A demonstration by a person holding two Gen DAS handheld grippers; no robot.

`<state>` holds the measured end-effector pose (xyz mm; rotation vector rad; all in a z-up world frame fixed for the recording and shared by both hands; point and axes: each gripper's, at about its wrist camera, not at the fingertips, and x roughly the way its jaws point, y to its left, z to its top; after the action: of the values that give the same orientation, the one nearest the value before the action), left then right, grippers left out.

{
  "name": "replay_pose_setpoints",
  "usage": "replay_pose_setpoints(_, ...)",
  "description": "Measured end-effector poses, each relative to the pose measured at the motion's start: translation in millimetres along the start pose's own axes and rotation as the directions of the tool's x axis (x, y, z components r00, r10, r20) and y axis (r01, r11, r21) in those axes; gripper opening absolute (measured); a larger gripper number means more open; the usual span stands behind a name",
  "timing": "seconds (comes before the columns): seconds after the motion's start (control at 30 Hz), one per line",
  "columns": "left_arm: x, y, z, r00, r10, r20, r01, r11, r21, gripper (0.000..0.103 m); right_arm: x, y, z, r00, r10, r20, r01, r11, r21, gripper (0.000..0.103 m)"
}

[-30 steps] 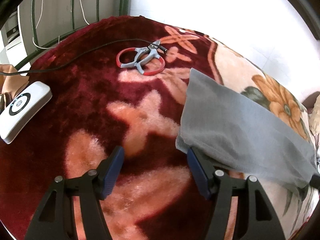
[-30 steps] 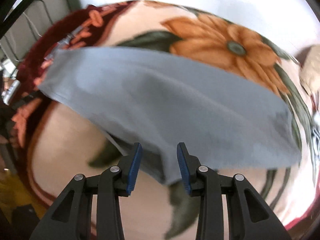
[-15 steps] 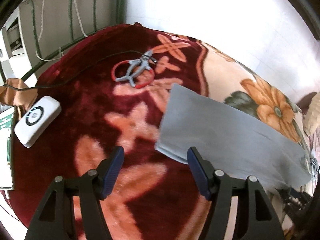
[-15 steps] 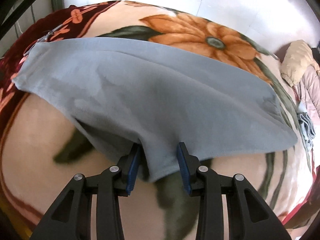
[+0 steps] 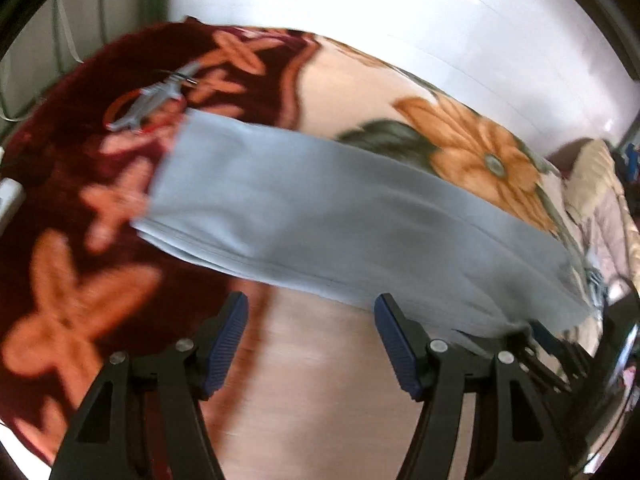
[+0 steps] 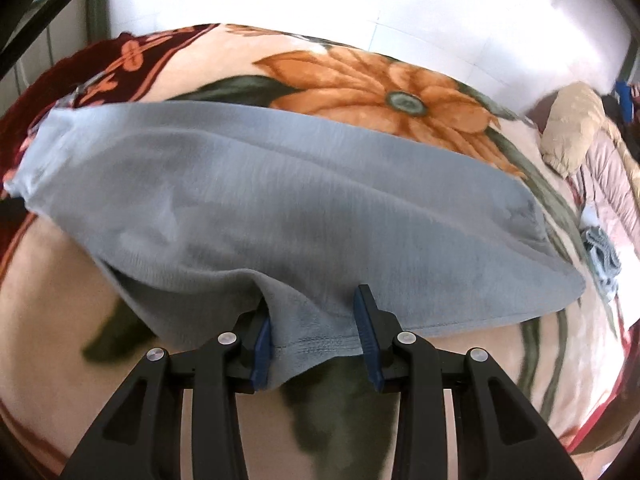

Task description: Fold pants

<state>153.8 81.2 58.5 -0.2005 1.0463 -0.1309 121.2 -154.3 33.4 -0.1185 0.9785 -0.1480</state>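
Pants [image 5: 352,232], grey, lie as a long folded strip across the floral blanket [image 5: 472,148] on the bed. Right hand-held gripper [image 6: 314,320] now has the near hem corner bunched between its blue pads; a second ago the cloth only lay ahead of the tips. Grip looks closed on the fabric. Left hand-held gripper [image 5: 312,340] stands wide open and empty; a second ago it sat by the strip's left end, now it faces the near edge mid-length, view blurred. Red-handled clamp [image 5: 148,106] lies beyond the far corner. Judgement: one end secured, left seeking its hold for the next fold.
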Motion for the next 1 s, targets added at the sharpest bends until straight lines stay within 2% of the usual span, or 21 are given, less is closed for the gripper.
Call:
replay_pose_setpoints(0.17, 16, -44, -10, 0.995, -0.084, -0.062, 0.086, 0.996, 0.035, 0.069, -9, -25, -7, 0.994, 0.105, 0.041, -0.110, 0.983, 0.146, 0.037)
replay_pose_setpoints(0.23, 22, -61, -15, 0.993, -0.088, -0.083, 0.093, 0.994, 0.062, 0.069, -8, -33, -7, 0.987, 0.153, 0.039, -0.158, 0.970, 0.186, 0.037)
replay_pose_setpoints(0.3, 28, -71, -18, 0.991, -0.086, -0.100, 0.093, 0.993, 0.068, 0.069, -8, -34, -8, 0.985, 0.168, 0.039, -0.172, 0.966, 0.193, 0.037)
replay_pose_setpoints(0.53, 53, -94, -17, 0.987, 0.003, -0.160, 0.003, 0.999, 0.039, 0.069, -11, -39, -12, 0.975, 0.203, 0.092, -0.219, 0.949, 0.227, 0.037)
replay_pose_setpoints(0.63, 55, -102, -23, 0.984, 0.105, -0.146, -0.091, 0.991, 0.101, 0.069, -12, -44, -12, 0.969, 0.222, 0.104, -0.241, 0.939, 0.244, 0.037)
replay_pose_setpoints(0.8, 47, -80, -31, 0.975, 0.177, -0.133, -0.169, 0.983, 0.070, 0.070, -20, -48, -17, 0.963, 0.242, 0.119, -0.265, 0.934, 0.239, 0.037)
replay_pose_setpoints(0.9, 35, -60, -36, 0.962, 0.246, -0.116, -0.242, 0.969, 0.043, 0.069, -26, -46, -22, 0.962, 0.246, 0.116, -0.267, 0.937, 0.224, 0.037)
replay_pose_setpoints(1.0, 28, -36, -39, 0.961, 0.245, -0.127, -0.249, 0.969, -0.014, 0.069, -30, -42, -26, 0.962, 0.253, 0.101, -0.269, 0.941, 0.206, 0.037)
